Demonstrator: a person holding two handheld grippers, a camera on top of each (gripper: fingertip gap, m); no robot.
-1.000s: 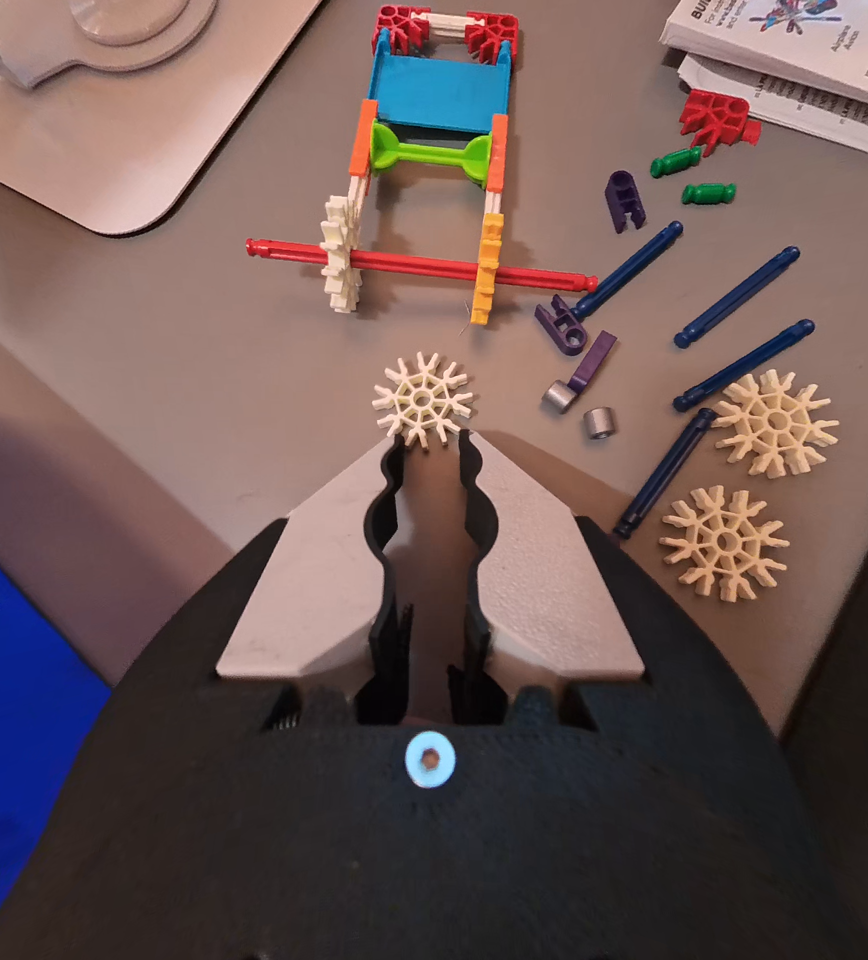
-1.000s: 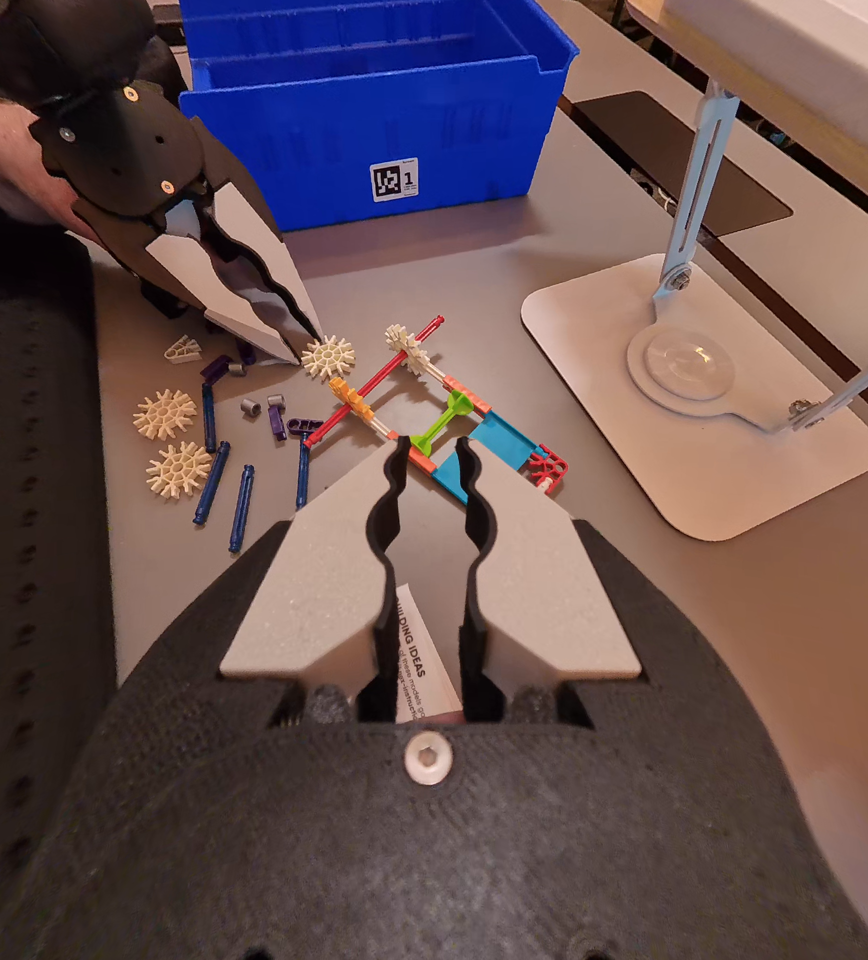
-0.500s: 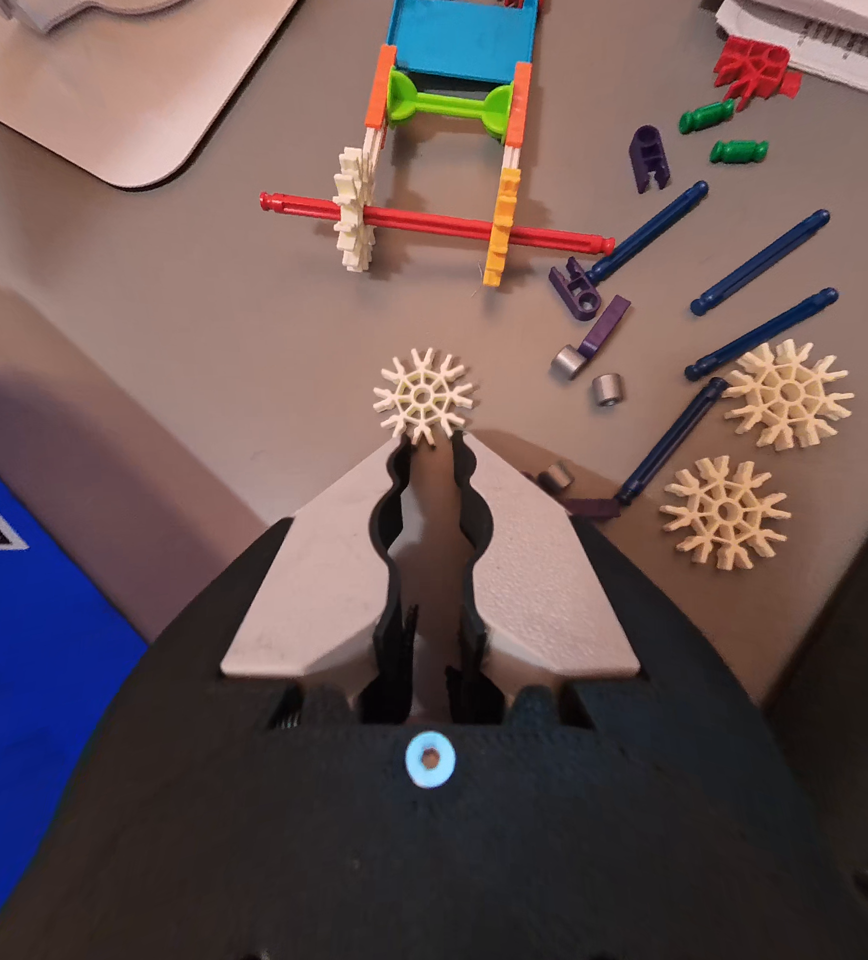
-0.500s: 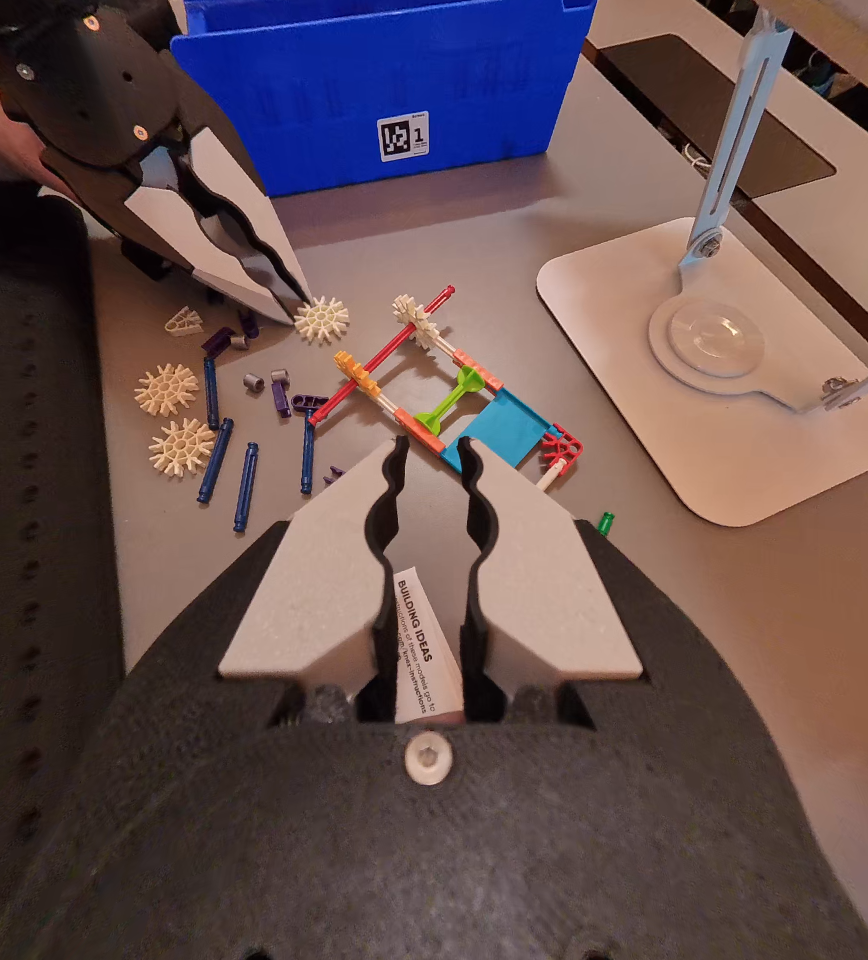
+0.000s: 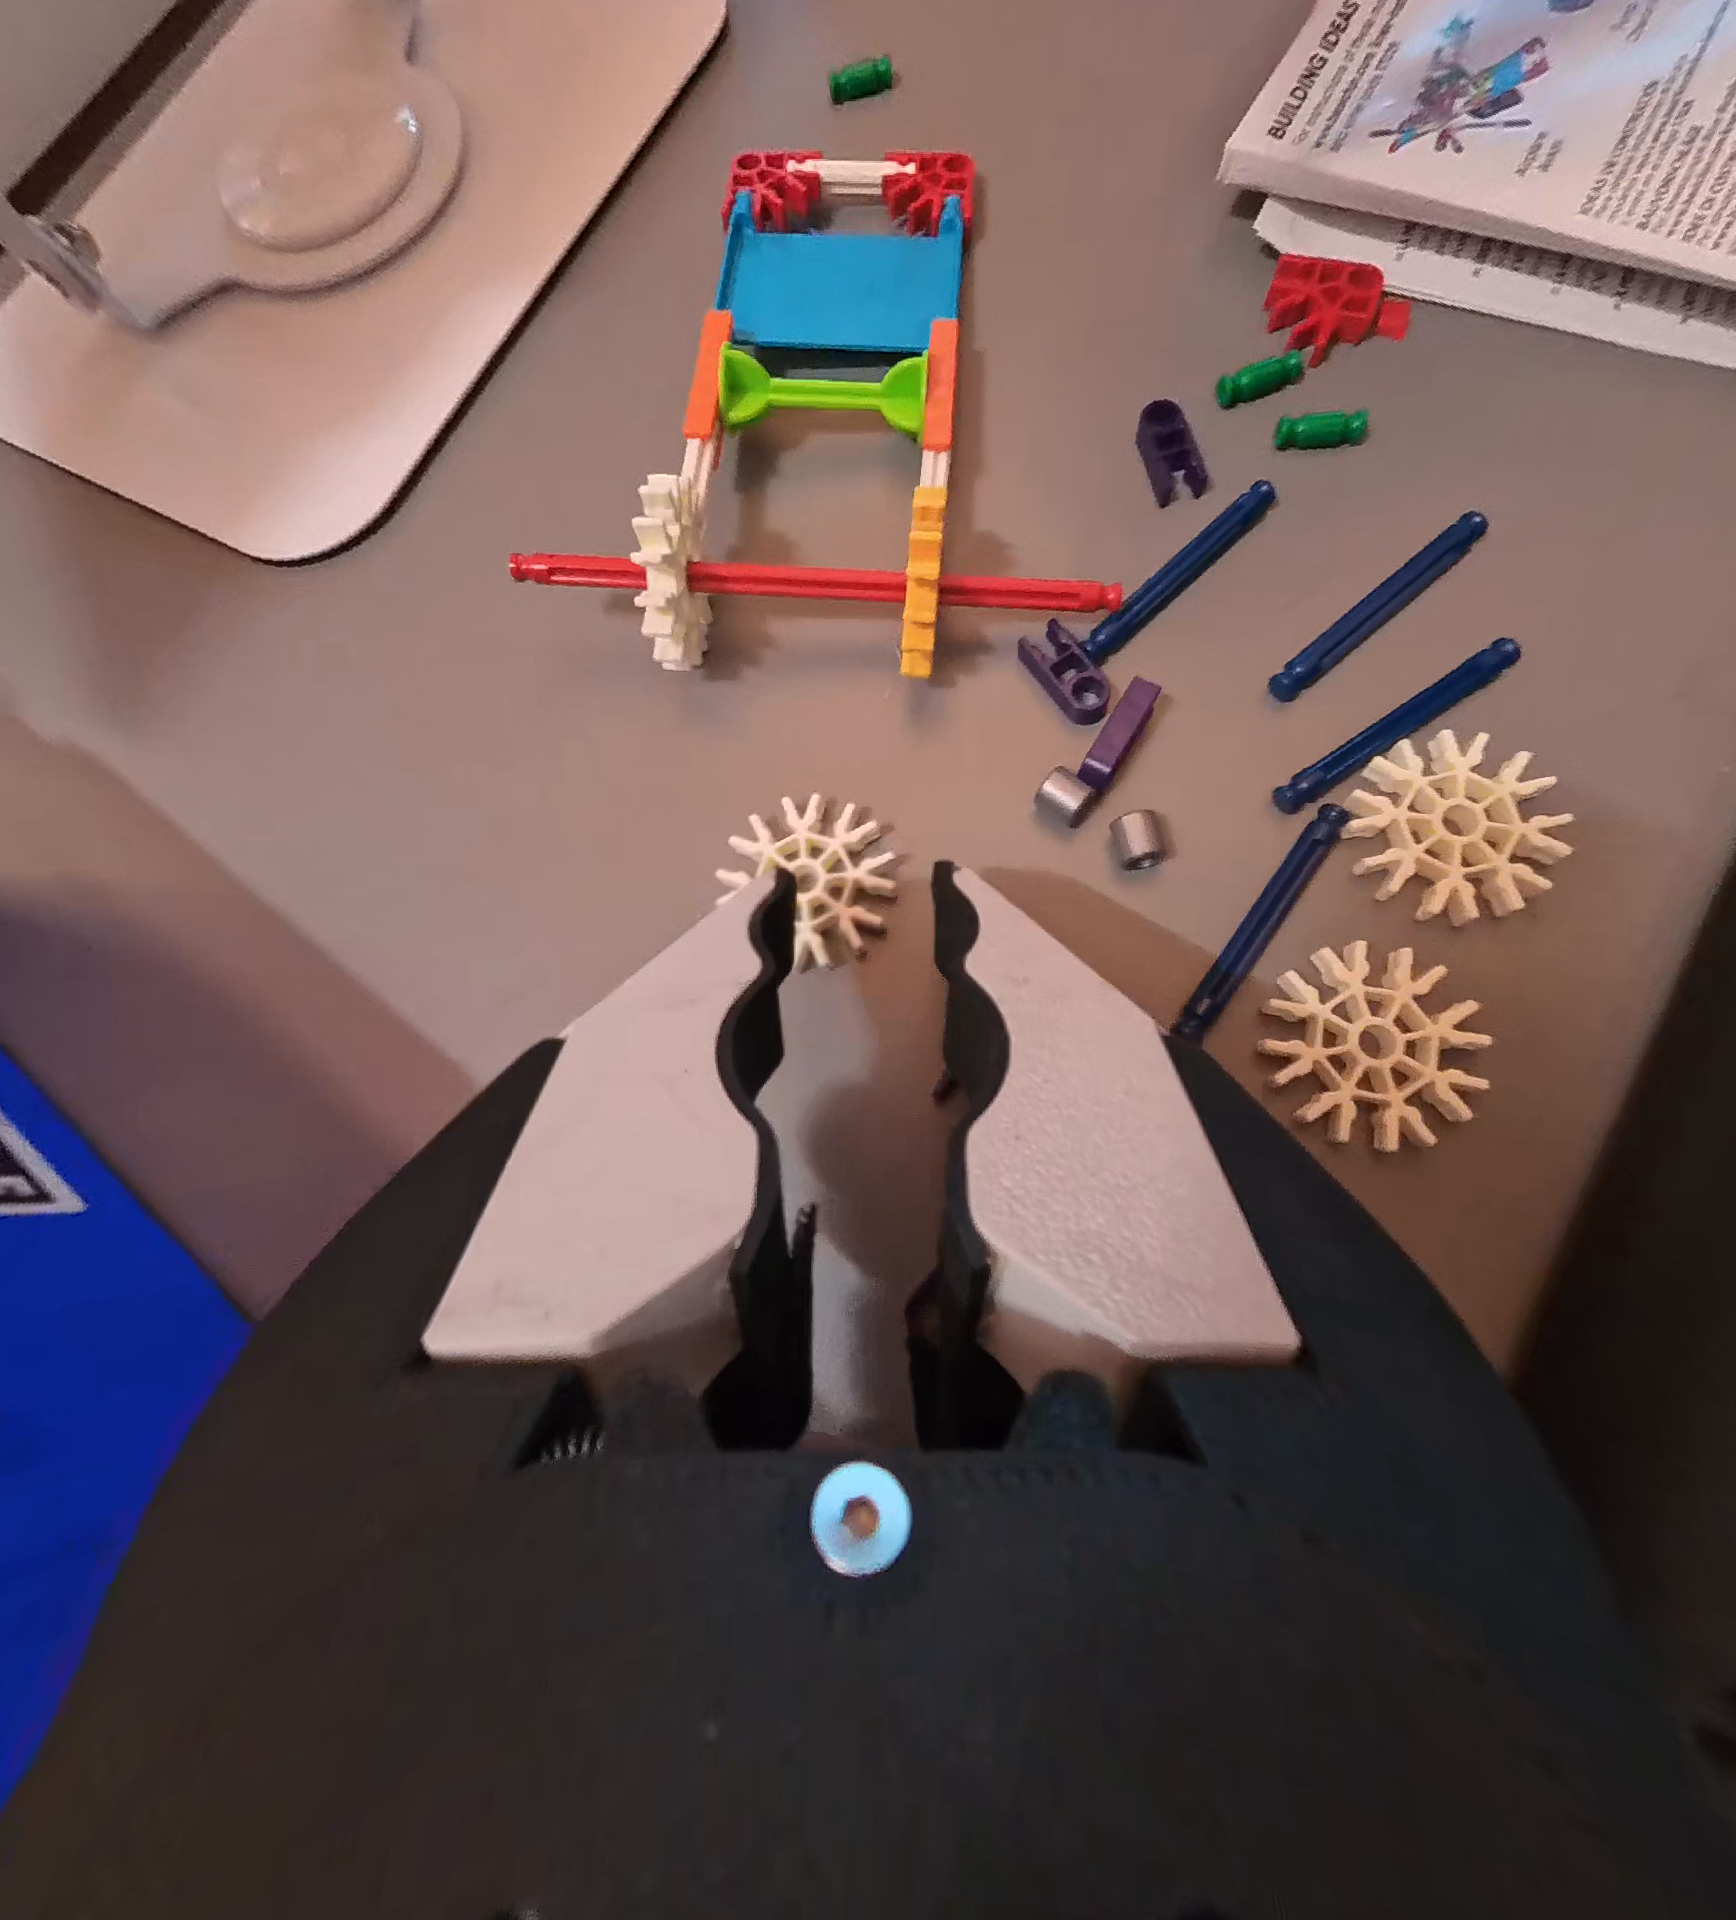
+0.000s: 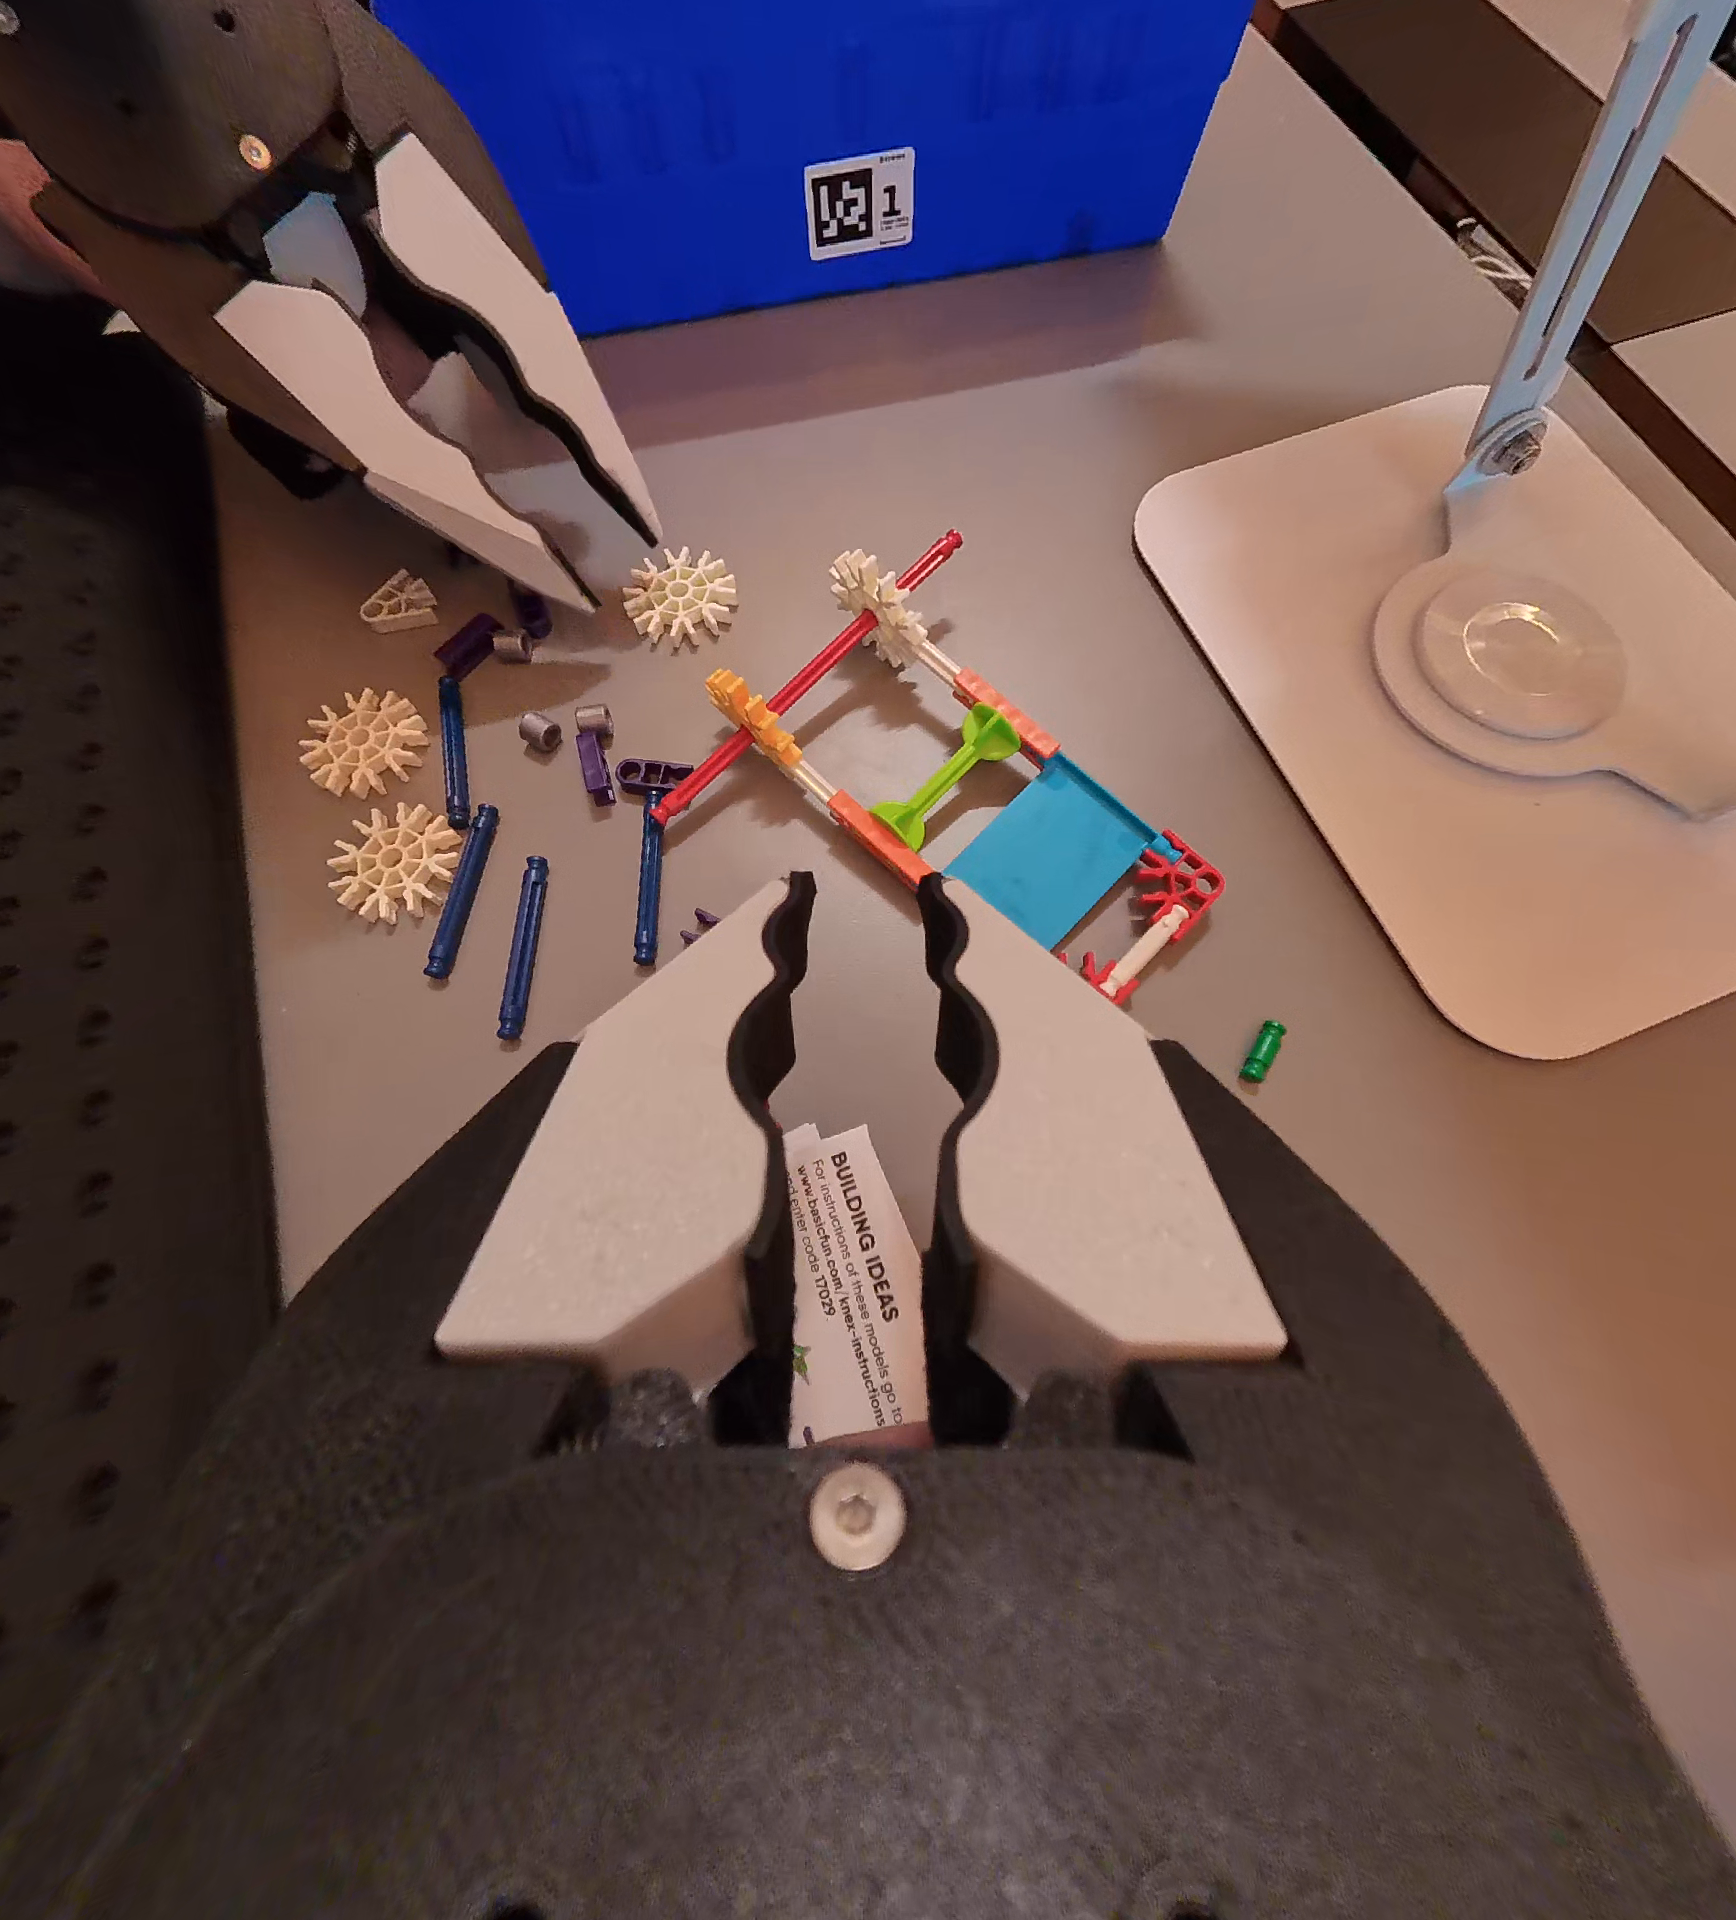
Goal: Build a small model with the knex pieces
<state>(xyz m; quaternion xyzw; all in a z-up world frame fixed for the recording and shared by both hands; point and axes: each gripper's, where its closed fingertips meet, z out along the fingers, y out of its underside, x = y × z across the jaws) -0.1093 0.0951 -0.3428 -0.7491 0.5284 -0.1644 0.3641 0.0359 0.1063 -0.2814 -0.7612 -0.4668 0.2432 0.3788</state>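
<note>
Grey table (image 6: 1259, 1299) under warm light. White lamp base (image 6: 1466, 727) with slotted metal arm at right; blue bin (image 6: 739, 104) at rear; black perforated mat (image 6: 64, 935) along left edge.

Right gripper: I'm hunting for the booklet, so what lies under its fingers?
A printed white leaflet shows through the gap of the open right gripper, lying on the grey table. The fingers hide its other parts.

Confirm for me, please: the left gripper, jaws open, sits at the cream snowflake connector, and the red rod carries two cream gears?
Not quite. The red rod carries one cream gear and one yellow gear, as the left wrist view shows. The left gripper does sit, jaws open, at the cream snowflake connector.
</note>
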